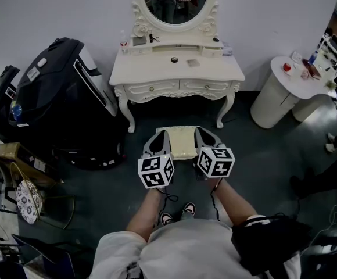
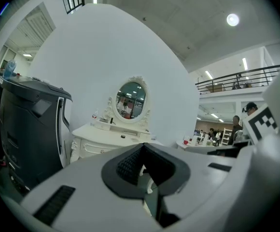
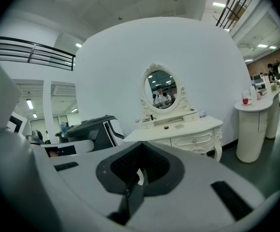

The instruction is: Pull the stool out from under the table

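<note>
The stool (image 1: 178,143), with its cream cushion, stands on the dark floor just in front of the white dressing table (image 1: 157,71), clear of its legs. My left gripper (image 1: 161,134) is over the stool's left edge and my right gripper (image 1: 199,131) over its right edge. Both point toward the table. In the left gripper view the left gripper (image 2: 143,153) is shut with nothing between its pads, and the table (image 2: 101,135) lies ahead. In the right gripper view the right gripper (image 3: 140,152) is also shut and empty, facing the table (image 3: 181,129). Whether either one touches the stool is hidden.
A large black machine (image 1: 64,97) stands left of the dressing table. A round white side table (image 1: 293,86) with small items is at the right. An oval mirror (image 1: 175,2) tops the dressing table. My shoes (image 1: 177,213) are just behind the stool. A basket and boxes (image 1: 23,190) sit at far left.
</note>
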The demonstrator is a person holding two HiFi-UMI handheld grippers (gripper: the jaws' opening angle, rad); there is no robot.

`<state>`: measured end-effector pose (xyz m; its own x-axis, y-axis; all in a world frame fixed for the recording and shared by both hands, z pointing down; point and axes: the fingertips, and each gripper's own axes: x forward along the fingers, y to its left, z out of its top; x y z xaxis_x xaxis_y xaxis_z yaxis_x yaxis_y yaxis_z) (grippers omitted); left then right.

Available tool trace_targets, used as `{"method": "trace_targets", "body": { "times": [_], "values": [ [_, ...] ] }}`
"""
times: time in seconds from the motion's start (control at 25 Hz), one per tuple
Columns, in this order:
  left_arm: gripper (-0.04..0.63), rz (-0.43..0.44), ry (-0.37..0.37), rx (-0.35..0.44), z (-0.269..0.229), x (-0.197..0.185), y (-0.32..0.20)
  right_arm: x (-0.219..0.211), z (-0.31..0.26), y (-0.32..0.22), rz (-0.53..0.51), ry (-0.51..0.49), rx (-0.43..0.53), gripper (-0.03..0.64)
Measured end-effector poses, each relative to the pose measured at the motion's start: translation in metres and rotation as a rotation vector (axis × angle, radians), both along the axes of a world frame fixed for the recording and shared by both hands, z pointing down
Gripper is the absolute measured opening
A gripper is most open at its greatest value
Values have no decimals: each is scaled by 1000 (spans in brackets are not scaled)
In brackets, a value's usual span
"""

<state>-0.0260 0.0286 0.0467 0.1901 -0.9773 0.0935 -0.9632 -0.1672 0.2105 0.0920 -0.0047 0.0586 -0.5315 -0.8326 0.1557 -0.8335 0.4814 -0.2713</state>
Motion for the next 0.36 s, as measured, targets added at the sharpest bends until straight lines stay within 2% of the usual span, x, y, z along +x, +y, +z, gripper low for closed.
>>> {"method": "trace_targets", "body": {
  "times": [0.36],
  "values": [
    [8, 12, -13, 3, -5, 9, -4, 5, -5, 1, -5, -4, 8, -2]
  ]
}}
